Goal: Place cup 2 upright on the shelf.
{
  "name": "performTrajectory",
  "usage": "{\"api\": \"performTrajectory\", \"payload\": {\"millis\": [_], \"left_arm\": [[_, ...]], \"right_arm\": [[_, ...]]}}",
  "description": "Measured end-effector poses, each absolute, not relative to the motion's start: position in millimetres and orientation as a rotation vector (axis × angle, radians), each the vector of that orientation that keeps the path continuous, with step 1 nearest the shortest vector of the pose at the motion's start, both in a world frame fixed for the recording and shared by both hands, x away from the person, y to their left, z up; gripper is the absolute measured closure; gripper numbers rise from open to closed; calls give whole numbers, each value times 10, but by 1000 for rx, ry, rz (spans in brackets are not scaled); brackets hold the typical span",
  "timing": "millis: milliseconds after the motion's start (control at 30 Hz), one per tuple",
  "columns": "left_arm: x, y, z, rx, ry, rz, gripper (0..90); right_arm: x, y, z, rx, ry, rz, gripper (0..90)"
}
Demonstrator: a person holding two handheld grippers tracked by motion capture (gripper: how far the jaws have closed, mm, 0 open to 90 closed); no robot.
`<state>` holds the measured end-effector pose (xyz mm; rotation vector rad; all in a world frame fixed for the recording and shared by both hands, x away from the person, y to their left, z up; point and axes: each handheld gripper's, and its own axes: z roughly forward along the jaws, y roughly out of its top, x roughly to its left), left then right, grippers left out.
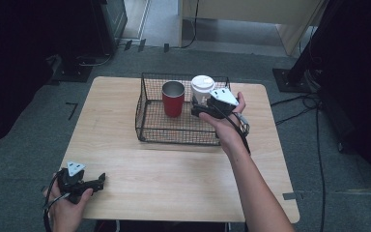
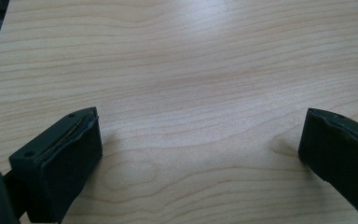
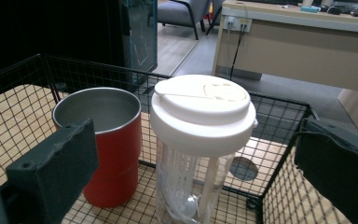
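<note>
On the wooden table (image 1: 174,169), toward its far edge, I see the black wire basket (image 1: 147,126), the biggest thing there and my landmark for the rest. Inside the basket two cups stand upright, side by side and close together, though I cannot tell whether they touch. The red tumbler (image 1: 173,99) sits in the basket's middle; I see its steel inside with the mouth uncovered, and nothing in it that I can make out. The clear cup (image 3: 196,177) with the white lid (image 3: 203,112) stands in the basket's far right corner; through its wall I see pale ribbed shapes that I cannot identify. My right gripper (image 1: 203,108) hangs over the basket's right side, level with the clear cup, its jaws spread wide on either side of that cup without touching it. My left gripper (image 1: 99,181) rests well clear of the basket, near the table's front left corner, jaws wide apart over bare wood.
</note>
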<state>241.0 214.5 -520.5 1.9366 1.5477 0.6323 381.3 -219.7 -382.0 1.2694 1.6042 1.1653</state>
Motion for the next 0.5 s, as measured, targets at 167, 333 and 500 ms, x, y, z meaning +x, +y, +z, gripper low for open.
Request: {"api": "performTrajectory", "payload": {"millis": [167,333,500], "left_arm": [[2410,2146,-5205,1936,1547,632,0],[2410,2146,-5205,1937,1547,632,0],[2410,2147,-5205,1938,1546,633,0]], "right_arm": [[3696,-2253,-3804,1258,1602,1169,0],[3536,-2361,-3825,1250,1606,1170,0],[3413,-2466,-3880,1241,1594,1159,0]]}}
